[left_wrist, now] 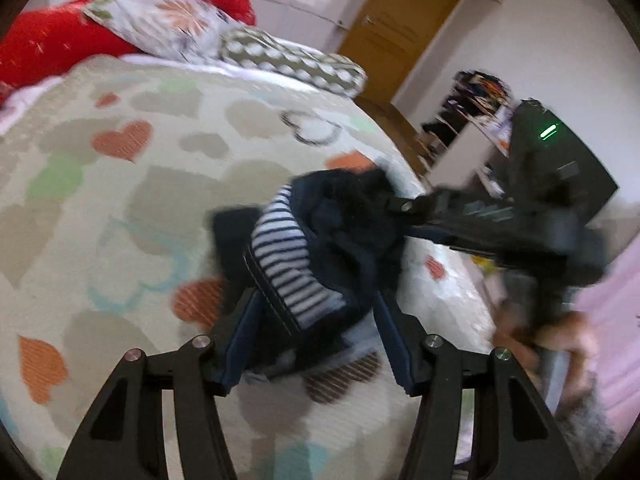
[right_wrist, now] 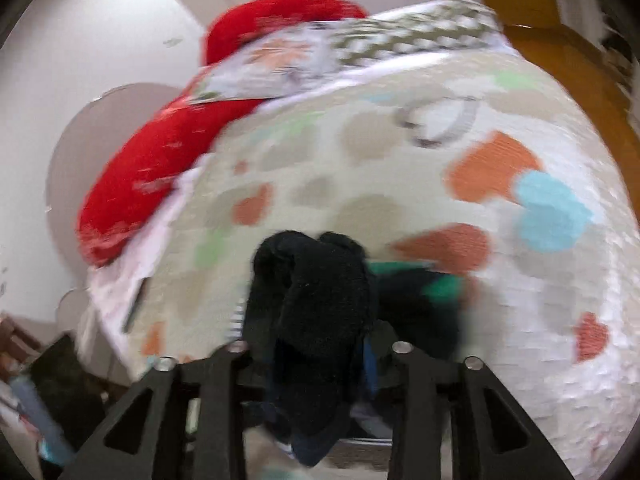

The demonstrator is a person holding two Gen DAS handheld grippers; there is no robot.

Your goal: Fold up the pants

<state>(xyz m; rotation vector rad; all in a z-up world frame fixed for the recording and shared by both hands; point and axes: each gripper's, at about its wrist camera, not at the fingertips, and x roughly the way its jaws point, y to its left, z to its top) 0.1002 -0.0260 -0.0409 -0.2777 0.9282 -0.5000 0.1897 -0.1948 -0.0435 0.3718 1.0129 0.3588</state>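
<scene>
The pants [left_wrist: 320, 248] are dark navy fleece with a blue-and-white striped lining, bunched up and held above the heart-patterned bedspread [left_wrist: 120, 184]. My left gripper [left_wrist: 316, 300] is shut on the pants, striped lining showing between its fingers. My right gripper [left_wrist: 404, 206] reaches in from the right and grips the other side of the bundle. In the right wrist view the dark pants [right_wrist: 316, 312] fill the space between the fingers of my right gripper [right_wrist: 316, 344], which is shut on them. Both views are motion-blurred.
Red pillows [left_wrist: 48, 44] and patterned cushions [left_wrist: 168, 20] lie at the head of the bed. A wooden door [left_wrist: 400, 28] and a cluttered shelf [left_wrist: 476, 96] stand beyond the bed's right edge. A white wall [right_wrist: 80, 40] is left of the bed.
</scene>
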